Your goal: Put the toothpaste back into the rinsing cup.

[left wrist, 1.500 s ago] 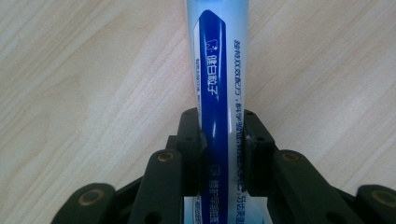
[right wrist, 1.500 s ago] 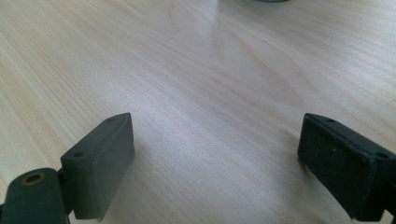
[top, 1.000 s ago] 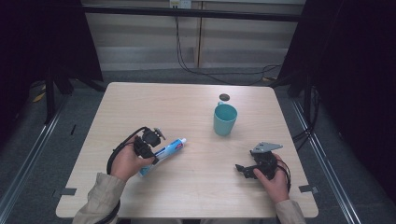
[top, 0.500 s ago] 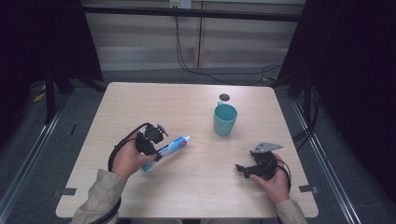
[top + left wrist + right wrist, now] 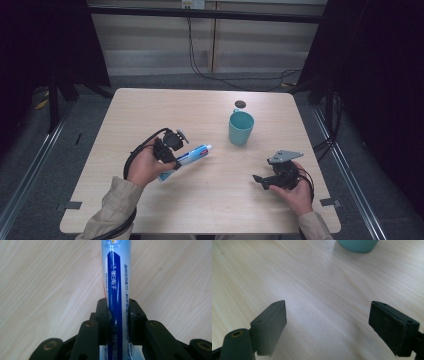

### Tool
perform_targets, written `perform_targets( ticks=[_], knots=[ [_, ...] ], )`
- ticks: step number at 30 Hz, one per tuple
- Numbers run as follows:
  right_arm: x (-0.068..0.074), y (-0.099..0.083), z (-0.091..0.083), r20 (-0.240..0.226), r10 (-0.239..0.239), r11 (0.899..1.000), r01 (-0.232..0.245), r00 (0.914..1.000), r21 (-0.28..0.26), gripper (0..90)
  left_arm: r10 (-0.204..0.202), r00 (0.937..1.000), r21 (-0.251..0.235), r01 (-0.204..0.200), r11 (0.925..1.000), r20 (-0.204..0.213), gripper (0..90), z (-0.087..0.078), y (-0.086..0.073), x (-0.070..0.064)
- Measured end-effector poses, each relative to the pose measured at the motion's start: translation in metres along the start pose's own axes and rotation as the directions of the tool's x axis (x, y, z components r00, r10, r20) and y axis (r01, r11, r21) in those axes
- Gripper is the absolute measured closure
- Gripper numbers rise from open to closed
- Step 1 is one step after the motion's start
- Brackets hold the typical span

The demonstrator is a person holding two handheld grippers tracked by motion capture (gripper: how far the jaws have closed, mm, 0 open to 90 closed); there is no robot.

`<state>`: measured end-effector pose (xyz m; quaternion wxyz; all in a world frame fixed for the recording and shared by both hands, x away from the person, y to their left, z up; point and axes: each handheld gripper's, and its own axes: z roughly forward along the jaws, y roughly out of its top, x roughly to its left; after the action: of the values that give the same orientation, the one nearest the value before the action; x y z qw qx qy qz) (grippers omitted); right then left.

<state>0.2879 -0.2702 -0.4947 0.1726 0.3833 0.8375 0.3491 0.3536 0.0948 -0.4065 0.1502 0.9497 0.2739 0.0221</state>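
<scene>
Near the left edge of the surface [image 5: 210, 210], the left tool [image 5: 119, 312] pinches the tube [image 5: 186, 158] low on its body; lift level, grip firm. Right tool [image 5: 327, 327] rests spread, cup [image 5: 241, 127] beyond

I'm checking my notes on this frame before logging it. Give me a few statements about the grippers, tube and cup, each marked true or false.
1. The left gripper is shut on the toothpaste tube. True.
2. The right gripper holds the teal cup. False: its jaws stand wide open over bare table.
3. The cup lies tipped over. False: it stands upright.
4. A small dark disc lies beyond the cup. True.
</scene>
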Motion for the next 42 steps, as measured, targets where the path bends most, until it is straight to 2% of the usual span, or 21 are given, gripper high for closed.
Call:
perform_targets(
  ticks=[1, 4, 5, 7, 8, 14, 20, 22, 25, 27, 31, 33, 38, 42],
  knots=[
    [0.002, 0.005, -0.001, -0.001, -0.029, 1.000, 0.029, 0.9996, -0.003, 14.5, 0.004, 1.0000, -0.001, -0.004, 1.0000, 0.000, 74.3, -0.001, 0.002, -0.001],
    [0.004, 0.009, -0.001, -0.003, -0.047, 0.999, 0.047, 0.9989, -0.003, 15.8, 0.010, 0.9999, -0.003, -0.010, 0.9999, -0.004, 74.3, -0.001, 0.005, -0.003],
    [0.007, 0.015, -0.002, 0.000, -0.074, 0.997, 0.074, 0.9973, -0.011, 16.0, 0.017, 0.9999, -0.008, -0.017, 0.9998, 0.000, 74.3, -0.003, 0.007, -0.004],
    [0.007, 0.017, -0.002, -0.003, -0.081, 0.997, 0.081, 0.9967, -0.011, 16.0, 0.021, 0.9998, -0.008, -0.021, 0.9998, 0.001, 74.4, -0.004, 0.009, -0.005],
    [0.009, 0.022, -0.002, -0.012, -0.100, 0.995, 0.100, 0.9949, -0.016, 16.0, 0.021, 0.9998, -0.010, -0.021, 0.9997, 0.008, 74.4, -0.004, 0.010, -0.005],
    [0.015, 0.033, -0.001, -0.012, -0.127, 0.992, 0.127, 0.9918, -0.012, 16.2, 0.035, 0.9993, 0.001, -0.035, 0.9994, 0.009, 74.7, -0.007, 0.015, -0.010],
    [0.022, 0.048, 0.001, -0.023, -0.170, 0.985, 0.170, 0.9851, -0.018, 16.2, 0.055, 0.9984, -0.021, -0.055, 0.9982, 0.007, 75.1, -0.009, 0.020, -0.016],
    [0.026, 0.055, 0.002, -0.029, -0.191, 0.981, 0.190, 0.9812, -0.031, 16.2, 0.051, 0.9986, -0.023, -0.050, 0.9985, 0.013, 75.1, -0.009, 0.022, -0.018],
    [0.029, 0.059, 0.003, -0.039, -0.198, 0.980, 0.197, 0.9793, -0.037, 16.2, 0.065, 0.9977, -0.022, -0.064, 0.9977, 0.018, 75.2, -0.010, 0.026, -0.019],
    [0.033, 0.064, 0.004, -0.043, -0.222, 0.975, 0.220, 0.9742, -0.033, 16.2, 0.067, 0.9975, -0.030, -0.067, 0.9973, 0.020, 75.1, -0.010, 0.029, -0.021],
    [0.035, 0.069, 0.006, -0.043, -0.238, 0.971, 0.237, 0.9703, -0.026, 16.2, 0.076, 0.9967, -0.039, -0.075, 0.9964, 0.029, 75.1, -0.010, 0.032, -0.023],
    [0.036, 0.070, 0.006, -0.048, -0.241, 0.970, 0.240, 0.9692, -0.033, 16.2, 0.069, 0.9972, -0.044, -0.068, 0.9967, 0.028, 75.1, -0.010, 0.034, -0.025],
    [0.039, 0.076, 0.007, -0.056, -0.255, 0.967, 0.253, 0.9653, -0.037, 16.2, 0.092, 0.9951, -0.046, -0.091, 0.9948, 0.036, 75.1, -0.010, 0.039, -0.026],
    [0.041, 0.080, 0.009, -0.065, -0.264, 0.964, 0.261, 0.9625, -0.042, 16.2, 0.090, 0.9953, -0.048, -0.088, 0.9949, 0.037, 75.1, -0.009, 0.043, -0.028]
  ],
)
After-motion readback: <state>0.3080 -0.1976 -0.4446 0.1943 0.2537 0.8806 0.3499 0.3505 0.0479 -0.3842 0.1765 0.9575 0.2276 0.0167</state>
